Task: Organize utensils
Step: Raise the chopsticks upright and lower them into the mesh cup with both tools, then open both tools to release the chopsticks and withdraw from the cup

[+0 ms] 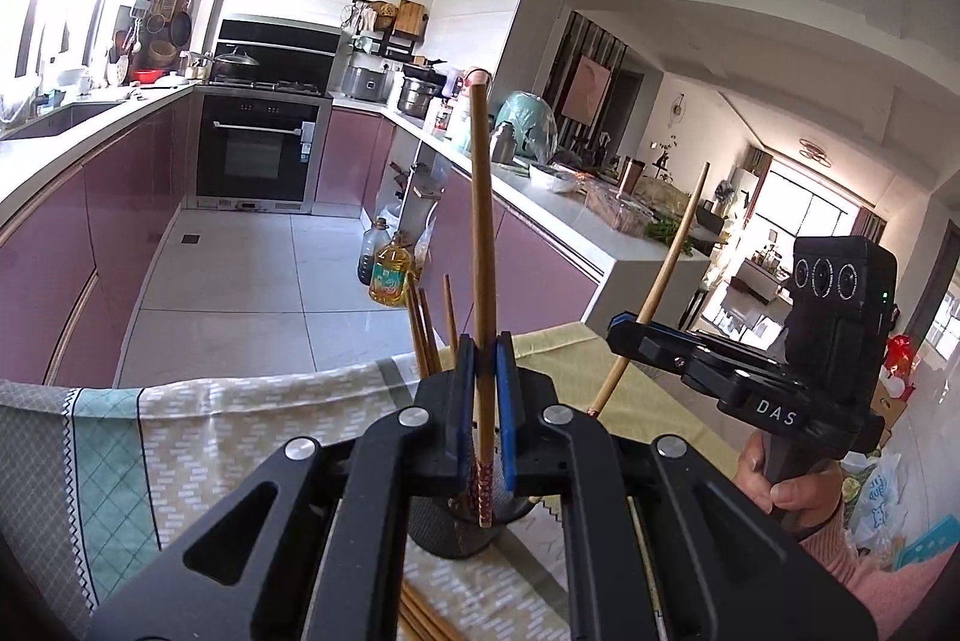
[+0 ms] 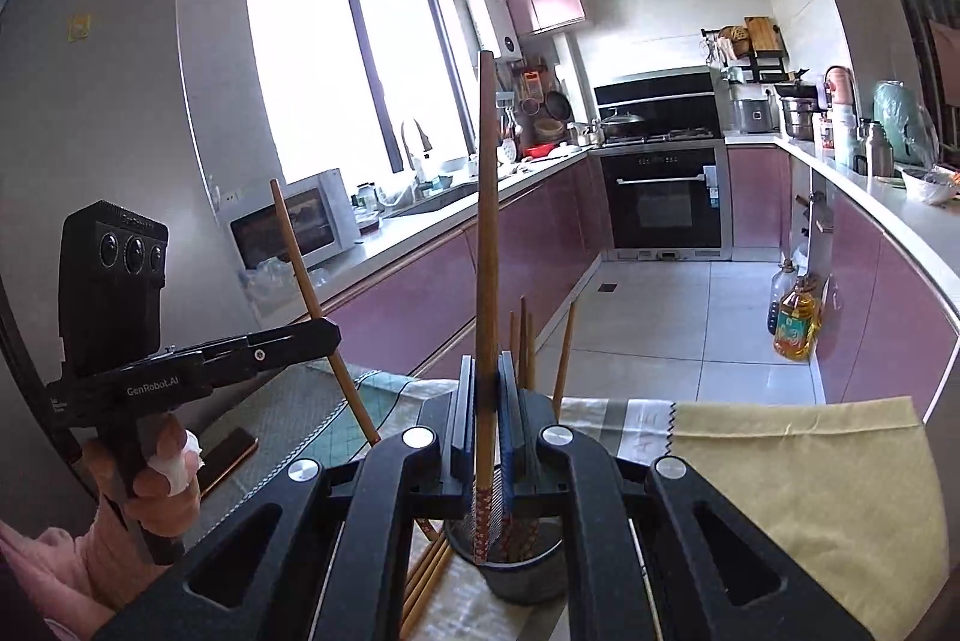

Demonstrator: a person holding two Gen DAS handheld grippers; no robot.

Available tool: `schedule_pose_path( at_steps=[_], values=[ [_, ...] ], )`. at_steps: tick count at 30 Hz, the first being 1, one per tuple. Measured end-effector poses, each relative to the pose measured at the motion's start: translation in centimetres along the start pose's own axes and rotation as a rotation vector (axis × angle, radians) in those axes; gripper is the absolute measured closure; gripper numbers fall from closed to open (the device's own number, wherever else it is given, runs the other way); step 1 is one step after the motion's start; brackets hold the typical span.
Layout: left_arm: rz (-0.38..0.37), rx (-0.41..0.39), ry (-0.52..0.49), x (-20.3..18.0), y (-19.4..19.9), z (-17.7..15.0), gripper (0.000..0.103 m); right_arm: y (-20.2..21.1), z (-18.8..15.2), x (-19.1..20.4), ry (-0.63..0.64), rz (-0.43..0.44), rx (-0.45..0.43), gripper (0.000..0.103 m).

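My left gripper [image 1: 483,348] is shut on a wooden chopstick [image 1: 482,221] that stands nearly upright, its red patterned end hanging over a dark mesh holder [image 1: 456,527]. Several chopsticks [image 1: 427,332] stand in that holder. To the right, my right gripper [image 1: 621,332] is shut on a second chopstick [image 1: 672,257] that leans to the right. In the right wrist view, the right gripper [image 2: 487,370] pinches its chopstick [image 2: 487,221] above the holder [image 2: 522,575]. The left gripper [image 2: 329,335] shows at the left with its tilted chopstick [image 2: 300,263]. Loose chopsticks [image 2: 429,575] lie beside the holder.
A patterned tablecloth [image 1: 240,431] covers the table, with a yellow cloth [image 2: 810,461] on the right part. A phone [image 2: 225,455] lies near the left hand. Oil bottles [image 1: 390,275] stand on the kitchen floor beyond the table edge. Pink cabinets line both sides.
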State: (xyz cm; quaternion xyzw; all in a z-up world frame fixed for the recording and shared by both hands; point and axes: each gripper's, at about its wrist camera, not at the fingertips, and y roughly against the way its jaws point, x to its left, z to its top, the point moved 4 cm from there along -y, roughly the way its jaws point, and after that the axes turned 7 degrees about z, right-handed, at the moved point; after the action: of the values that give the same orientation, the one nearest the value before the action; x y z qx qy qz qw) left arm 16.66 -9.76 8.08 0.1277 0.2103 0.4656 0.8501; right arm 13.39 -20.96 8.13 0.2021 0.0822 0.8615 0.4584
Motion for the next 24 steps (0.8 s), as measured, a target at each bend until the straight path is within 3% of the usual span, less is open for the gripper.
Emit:
schedule_pose_path(
  at_steps=[4,16,24],
  values=[
    [0.040,0.014,-0.005,0.1,-1.6,-0.1,0.095,-1.3,-0.4,-0.8,-0.004,-0.025,0.026,0.097],
    [0.061,0.258,-0.114,0.4,-6.9,-4.8,0.095,-6.1,-3.9,-2.6,-0.053,-0.030,0.254,0.097],
    [0.074,0.313,-0.106,1.0,-9.6,-5.9,0.095,-7.7,-4.9,-3.5,-0.078,-0.051,0.317,0.095]
  ],
)
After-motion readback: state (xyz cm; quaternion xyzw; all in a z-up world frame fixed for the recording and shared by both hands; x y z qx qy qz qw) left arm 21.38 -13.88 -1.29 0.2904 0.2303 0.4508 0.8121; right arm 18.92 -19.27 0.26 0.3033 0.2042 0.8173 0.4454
